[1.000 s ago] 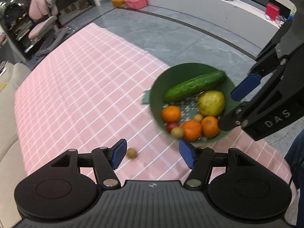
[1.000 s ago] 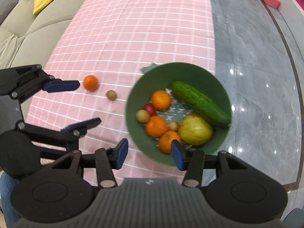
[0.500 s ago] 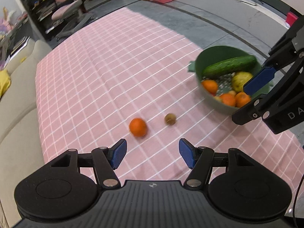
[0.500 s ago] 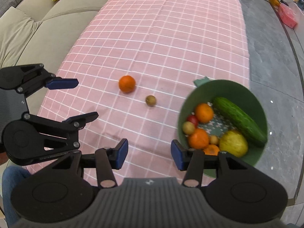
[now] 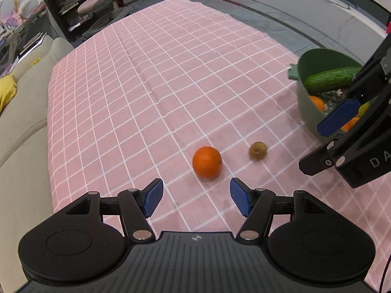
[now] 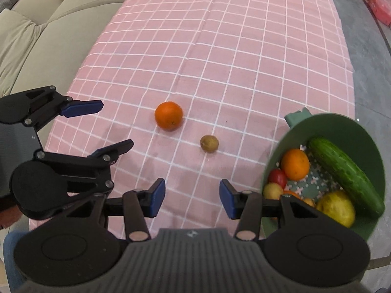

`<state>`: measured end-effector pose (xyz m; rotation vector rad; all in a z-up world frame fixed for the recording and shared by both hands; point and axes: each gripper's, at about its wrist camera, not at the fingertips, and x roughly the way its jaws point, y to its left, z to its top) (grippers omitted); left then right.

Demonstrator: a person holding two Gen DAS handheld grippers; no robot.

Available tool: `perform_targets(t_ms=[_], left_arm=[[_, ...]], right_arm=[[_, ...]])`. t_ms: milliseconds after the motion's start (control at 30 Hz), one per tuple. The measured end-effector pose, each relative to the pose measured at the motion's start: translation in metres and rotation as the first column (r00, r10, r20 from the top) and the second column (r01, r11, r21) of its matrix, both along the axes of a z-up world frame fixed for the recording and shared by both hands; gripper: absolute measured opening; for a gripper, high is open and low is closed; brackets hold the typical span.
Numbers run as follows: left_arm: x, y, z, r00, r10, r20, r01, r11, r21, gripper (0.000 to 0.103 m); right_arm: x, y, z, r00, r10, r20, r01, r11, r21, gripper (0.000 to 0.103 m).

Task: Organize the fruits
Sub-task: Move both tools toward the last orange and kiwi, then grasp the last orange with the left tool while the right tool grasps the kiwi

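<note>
Item: fruit sorting on a pink checked tablecloth [image 5: 171, 78], couch [image 6: 36, 36] along one side

Left gripper [image 5: 194, 200]: fingers spread wide, holding nothing; a second ago it faced the green bowl [image 6: 342, 127], half a second ago the loose fruit had come into its view, and now the orange [image 5: 207, 162] lies just ahead of the gap between its blue pads [image 5: 152, 196]

Right gripper [image 6: 191, 196]: fingers wide apart, empty; over the same second its view has swung off the bowl toward the open cloth, so the bowl now sits at the right edge of its view

Loose pieces: the orange and a small brown fruit [image 5: 257, 150], possibly a kiwi, lying near each other on the cloth, apart and not touching, both outside the bowl

Bowl contents: cucumber [image 6: 344, 175], another orange [image 6: 295, 164], a yellow-green fruit [image 6: 336, 207], a small red fruit [image 6: 277, 177] and other small pieces partly hidden behind the right gripper

Meaning for the task: both grippers have turned from the bowl to the two stray pieces, so the step in hand is judged to be collecting them, the orange most likely first by the left gripper; nothing is grasped yet

Handling note: both strays are round and may roll if nudged off centre
</note>
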<state>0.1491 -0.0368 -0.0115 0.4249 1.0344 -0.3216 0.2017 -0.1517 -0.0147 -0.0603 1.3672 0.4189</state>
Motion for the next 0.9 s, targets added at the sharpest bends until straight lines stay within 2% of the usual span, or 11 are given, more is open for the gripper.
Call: perform_targets(t_ms=[200,300,567,633,800,900], left_arm=[[0.018,0.003,-0.027,1.0,0.013,-0.027,-0.013,1.0,0.002,0.074],[0.022,0.006,-0.036,1.0,0.006,-0.014,-0.006,1.0,0.007,0.074],[0.033,0.011,-0.043,0.999,-0.037,0.007,0.037,0.999,-0.028,0.074],[0.036,0.011,-0.043,0.999,-0.046,0.01,0.046,0.998,-0.042,0.077],[0.04,0.007,-0.045,0.995,-0.097,-0.001,0.097,0.992,-0.076,0.078],[0.042,0.0,-0.05,0.993,-0.116,-0.015,0.114,0.989,-0.095,0.078]], right_arm=[[0.027,0.003,-0.028,0.999,-0.009,-0.042,0.009,1.0,-0.002,0.046],[0.035,0.008,-0.039,0.999,0.003,-0.05,-0.003,1.0,-0.004,0.046],[0.055,0.02,-0.061,0.997,0.03,-0.065,-0.031,0.999,-0.018,0.046],[0.059,0.022,-0.066,0.997,0.031,-0.066,-0.032,0.999,-0.022,0.04],[0.071,0.02,-0.075,0.997,0.023,-0.08,-0.025,0.999,-0.024,0.039],[0.073,0.02,-0.082,0.994,0.031,-0.104,-0.034,0.999,-0.03,0.029]])
